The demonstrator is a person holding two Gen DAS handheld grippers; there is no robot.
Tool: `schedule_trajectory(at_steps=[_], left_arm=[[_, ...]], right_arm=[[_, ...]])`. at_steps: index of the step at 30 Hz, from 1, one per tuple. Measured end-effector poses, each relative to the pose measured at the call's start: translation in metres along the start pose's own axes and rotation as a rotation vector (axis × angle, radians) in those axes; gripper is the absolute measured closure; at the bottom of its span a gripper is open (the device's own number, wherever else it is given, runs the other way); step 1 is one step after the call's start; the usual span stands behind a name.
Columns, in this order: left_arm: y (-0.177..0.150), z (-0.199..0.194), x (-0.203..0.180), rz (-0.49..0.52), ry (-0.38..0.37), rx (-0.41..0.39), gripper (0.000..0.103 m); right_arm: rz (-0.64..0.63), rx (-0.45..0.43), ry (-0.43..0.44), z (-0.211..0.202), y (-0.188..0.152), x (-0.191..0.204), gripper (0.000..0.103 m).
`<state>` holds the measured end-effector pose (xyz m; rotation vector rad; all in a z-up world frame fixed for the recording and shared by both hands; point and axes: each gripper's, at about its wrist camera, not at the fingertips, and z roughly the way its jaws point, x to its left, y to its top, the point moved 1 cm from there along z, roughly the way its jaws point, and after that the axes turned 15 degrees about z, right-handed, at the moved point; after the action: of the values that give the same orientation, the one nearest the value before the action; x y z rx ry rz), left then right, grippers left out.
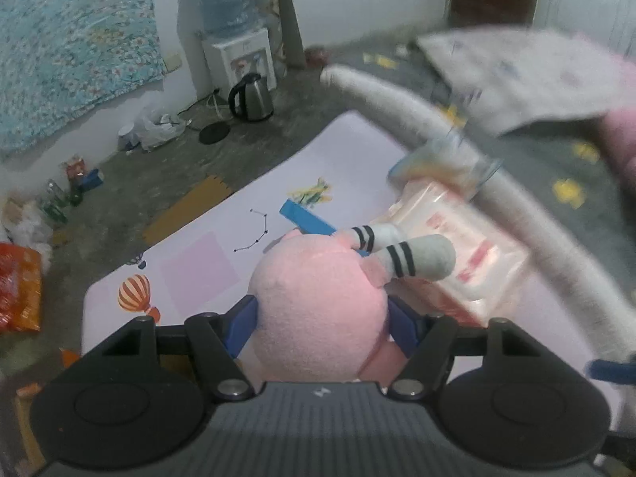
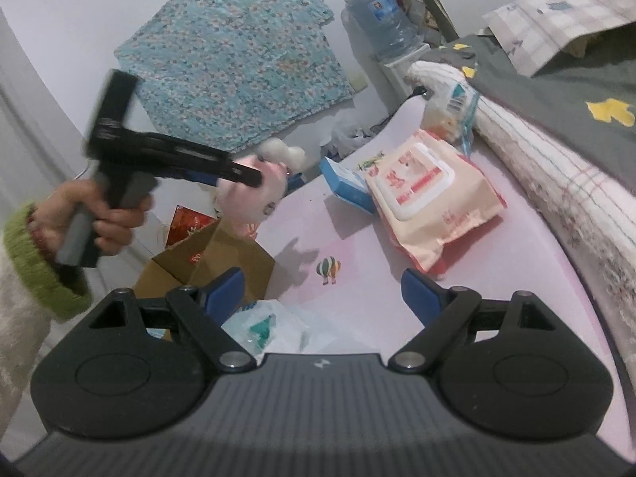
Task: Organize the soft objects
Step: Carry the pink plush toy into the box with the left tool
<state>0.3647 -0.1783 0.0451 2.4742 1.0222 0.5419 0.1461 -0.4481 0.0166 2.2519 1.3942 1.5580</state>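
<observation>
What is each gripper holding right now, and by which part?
The left gripper grips the pink plush toy across its round body, lifted off the table. The right gripper holds nothing; its jaws are open.

Far wall: you see a teal floral cloth (image 2: 234, 47) hanging.
Floor: your steel electric kettle (image 1: 251, 97) stands beside the white water dispenser (image 1: 242, 59).
Below counter: brown cardboard box (image 2: 222, 254).

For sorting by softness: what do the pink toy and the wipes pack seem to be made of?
Pink plush toy: fuzzy fleece-like fabric, matte, probably stuffed; it bulges between the left gripper fingers. Wipes pack: glossy, wrinkled plastic film, with a seemingly stiffer plastic flap lid.
</observation>
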Motion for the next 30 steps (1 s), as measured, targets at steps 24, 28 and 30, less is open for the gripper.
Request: schedule_trajectory(at_steps=[24, 28, 30], left_arm=[[-0.228, -0.091, 0.051, -0.285, 0.006, -0.13, 0.032], [-0.242, -0.073, 0.045, -0.252, -0.008, -0.108, 0.032], [-0.249, -0.068, 0.037, -0.219, -0.006, -0.099, 0.032]], right_arm=[[-0.02, 0.202, 0.034, 0.074, 0.028, 0.081, 0.017], [-0.026, 0.333, 0.001, 0.133, 0.056, 0.092, 0.015], [-0.069, 0.377, -0.062, 0.168, 0.067, 0.097, 0.014]])
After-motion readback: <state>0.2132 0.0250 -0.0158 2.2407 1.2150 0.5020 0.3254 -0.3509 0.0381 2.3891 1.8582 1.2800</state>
